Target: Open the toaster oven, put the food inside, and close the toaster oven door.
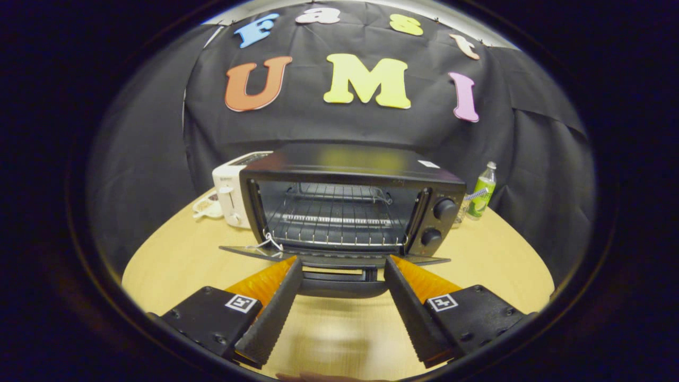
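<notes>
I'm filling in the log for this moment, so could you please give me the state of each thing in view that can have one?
toaster oven door: folded down, open
wire rack: inside the oven, bare
gripper: open, its handle between the fingers, nothing clamped
pop-up toaster: upright, beside the oven
bottle: upright, capped

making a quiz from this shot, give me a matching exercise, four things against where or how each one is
Things:
1. oven door
2. white toaster
3. bottle
4. gripper

Places or states:
a. standing beside the oven's knob side
b. open, fingers spread either side of the door handle
c. folded down flat, oven rack exposed
d. beside the oven, on the side away from the knobs

Pairs: 1-c, 2-d, 3-a, 4-b
</notes>
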The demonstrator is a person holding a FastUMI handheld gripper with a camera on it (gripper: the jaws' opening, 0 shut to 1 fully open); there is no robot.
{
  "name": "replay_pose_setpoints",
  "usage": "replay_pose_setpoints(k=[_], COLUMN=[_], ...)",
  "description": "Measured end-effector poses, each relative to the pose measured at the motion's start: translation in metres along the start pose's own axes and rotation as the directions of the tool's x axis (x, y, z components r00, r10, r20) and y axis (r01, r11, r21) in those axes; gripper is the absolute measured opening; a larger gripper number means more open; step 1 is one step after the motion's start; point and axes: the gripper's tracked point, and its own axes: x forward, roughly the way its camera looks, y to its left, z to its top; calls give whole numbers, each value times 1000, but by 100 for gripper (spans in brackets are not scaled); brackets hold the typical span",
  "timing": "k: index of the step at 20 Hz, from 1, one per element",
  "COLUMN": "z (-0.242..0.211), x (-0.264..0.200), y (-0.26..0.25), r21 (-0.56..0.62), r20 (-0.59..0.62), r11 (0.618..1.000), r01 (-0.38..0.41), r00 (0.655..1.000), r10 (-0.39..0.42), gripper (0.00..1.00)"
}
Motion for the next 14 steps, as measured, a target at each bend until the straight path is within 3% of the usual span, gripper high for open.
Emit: replay_pose_setpoints(k=[7,14], z=[-33,-63], x=[-6,-6], y=[2,3], r21=[35,163], r20=[-130,-254], r11=[998,984], r01=[-43,-78], r00=[990,960], r10=[47,118], gripper=[100,100])
